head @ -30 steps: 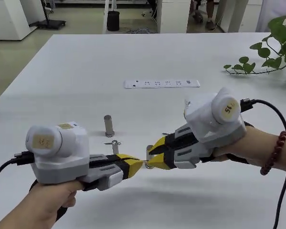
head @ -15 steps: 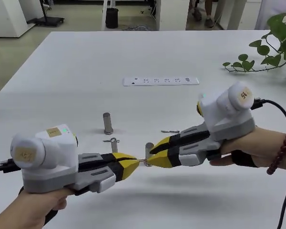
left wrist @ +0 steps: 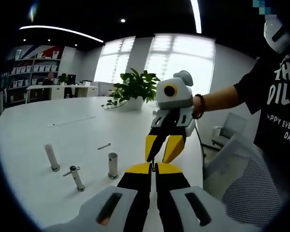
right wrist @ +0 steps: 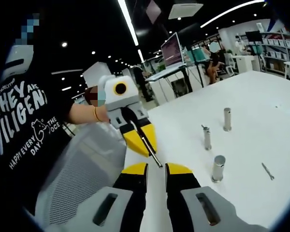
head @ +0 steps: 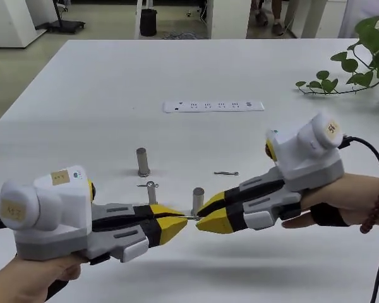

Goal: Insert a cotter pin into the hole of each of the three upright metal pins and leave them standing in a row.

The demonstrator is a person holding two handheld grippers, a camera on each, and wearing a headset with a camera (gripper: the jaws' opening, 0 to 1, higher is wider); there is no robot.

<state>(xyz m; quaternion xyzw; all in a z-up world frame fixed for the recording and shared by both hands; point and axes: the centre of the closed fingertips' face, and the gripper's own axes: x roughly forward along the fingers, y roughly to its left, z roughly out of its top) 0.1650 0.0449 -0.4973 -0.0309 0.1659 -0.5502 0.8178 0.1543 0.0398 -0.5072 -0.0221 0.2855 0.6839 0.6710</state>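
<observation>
Three upright metal pins stand on the white table: a far one, a middle one with a cotter pin through its top, and a near one. My left gripper is shut on a thin cotter pin that points at my right gripper. The right gripper's jaws stand slightly apart around the pin's free end, just in front of the near pin. A loose cotter pin lies on the table behind the right gripper. In the left gripper view the right gripper hangs just beyond my shut tips.
A white power strip lies across the middle of the table. A leafy plant stands at the far right edge. A black cable trails from the right gripper. Chairs and a person's body are close behind each hand.
Both grippers have sunk lower and lie flatter, the left one drawn back to the left. Their tips still meet at the cotter pin, and the near upright pin now stands visible behind them.
</observation>
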